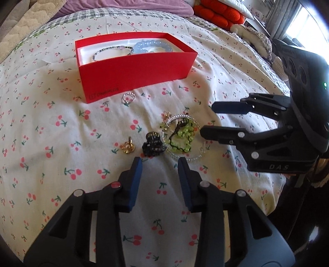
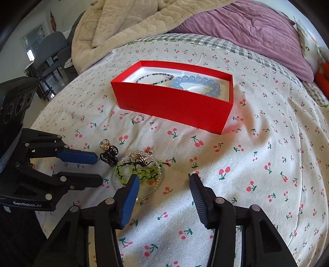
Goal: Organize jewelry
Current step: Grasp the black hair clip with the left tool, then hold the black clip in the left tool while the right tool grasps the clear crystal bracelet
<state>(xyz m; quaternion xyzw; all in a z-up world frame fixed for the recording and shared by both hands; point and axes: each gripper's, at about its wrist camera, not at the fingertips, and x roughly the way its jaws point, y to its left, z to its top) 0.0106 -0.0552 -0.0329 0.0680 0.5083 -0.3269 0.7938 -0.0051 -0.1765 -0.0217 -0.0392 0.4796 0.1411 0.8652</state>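
Observation:
A red box (image 1: 144, 71) (image 2: 185, 106) lies on the cherry-print bedsheet and holds a blue bead bracelet (image 1: 152, 46) (image 2: 197, 82) and a thin dark bead bracelet (image 1: 111, 51) (image 2: 154, 79). Loose on the sheet are a small ring (image 1: 128, 98) (image 2: 138, 118), a gold piece (image 1: 128, 146) (image 2: 104, 144), a black hair clip (image 1: 153, 144) (image 2: 109, 156) and a tangle of green and clear bead bracelets (image 1: 182, 135) (image 2: 139, 170). My left gripper (image 1: 160, 164) (image 2: 98, 169) is open just short of the clip. My right gripper (image 2: 163, 179) (image 1: 206, 118) is open beside the tangle.
A purple blanket (image 2: 257, 35) and a beige quilt (image 2: 127, 22) lie at the bed's far end. Red cushions (image 1: 220, 14) sit at the far right. Grey chairs (image 2: 51, 55) stand off the bed's left side.

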